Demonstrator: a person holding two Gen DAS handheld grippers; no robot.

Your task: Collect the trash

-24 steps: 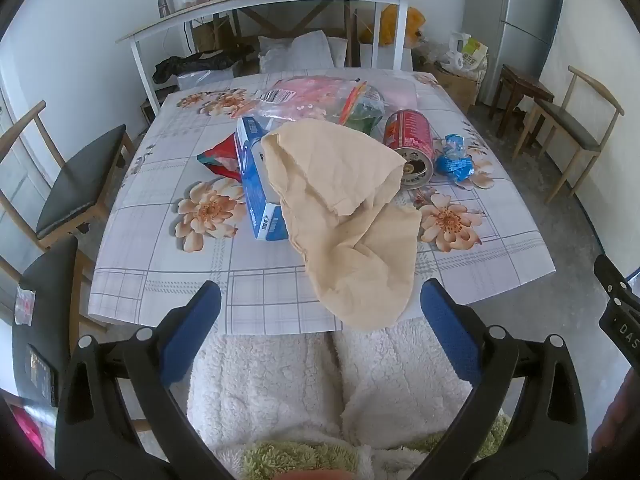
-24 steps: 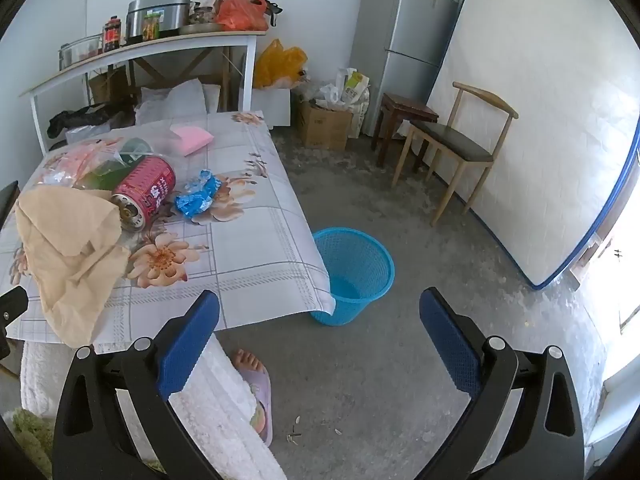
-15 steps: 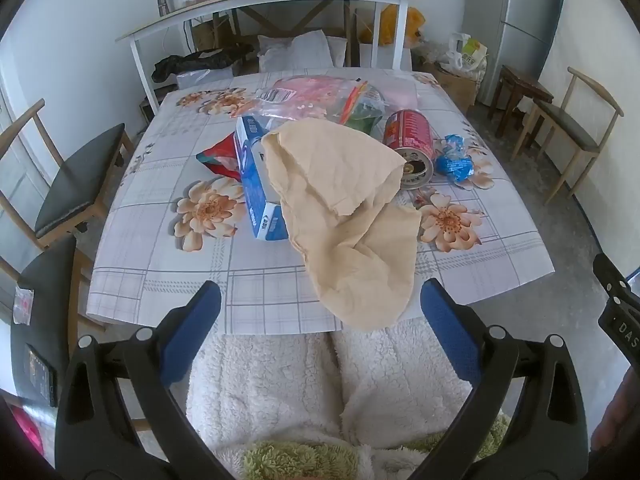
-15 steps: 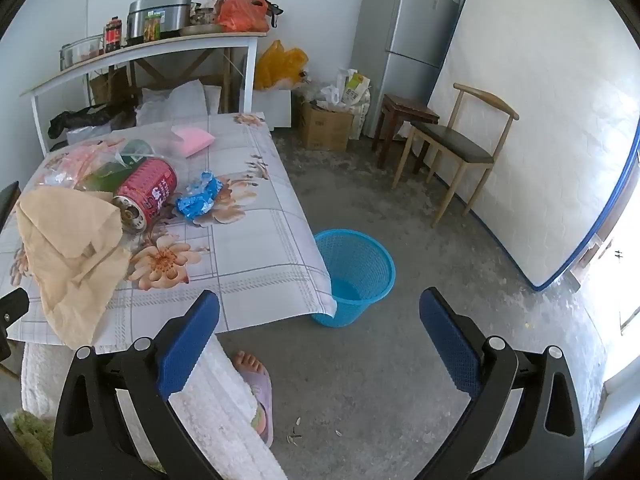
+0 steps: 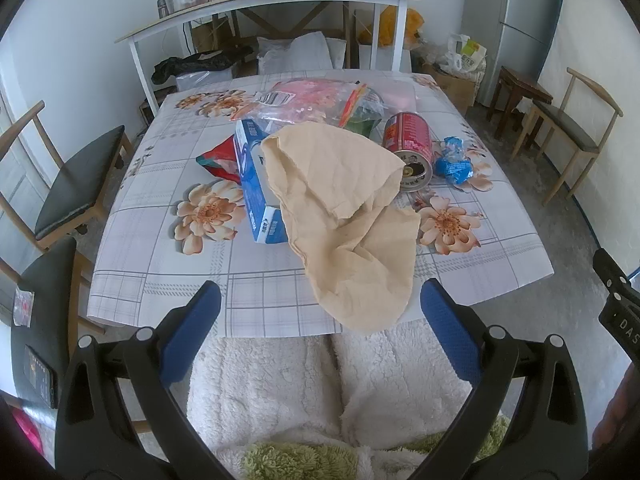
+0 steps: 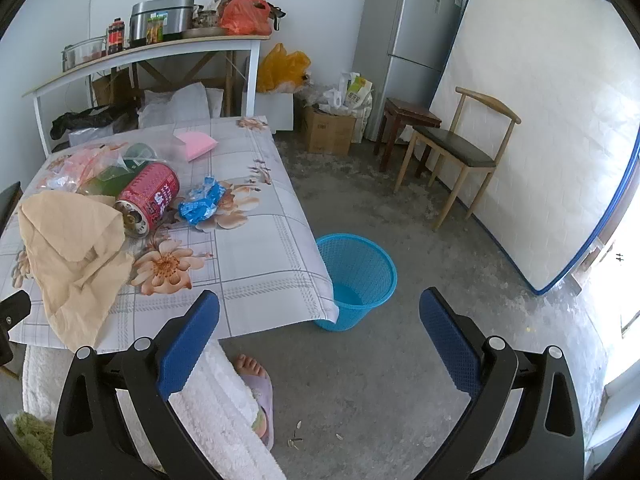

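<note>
Trash is sitting on the floral-cloth table: beige paper bag is draping over a blue carton and hanging off the near edge, w/ a red can lying on its side next to it and a crumpled blue wrapper just beside the can. Left gripper is hovering over the person's lap, jaws spread wide w/ nothing between, bag's lower end just ahead of it. Right gripper is gaping too, empty, over the floor; blue wastebasket is standing ahead, by the table corner.
</note>
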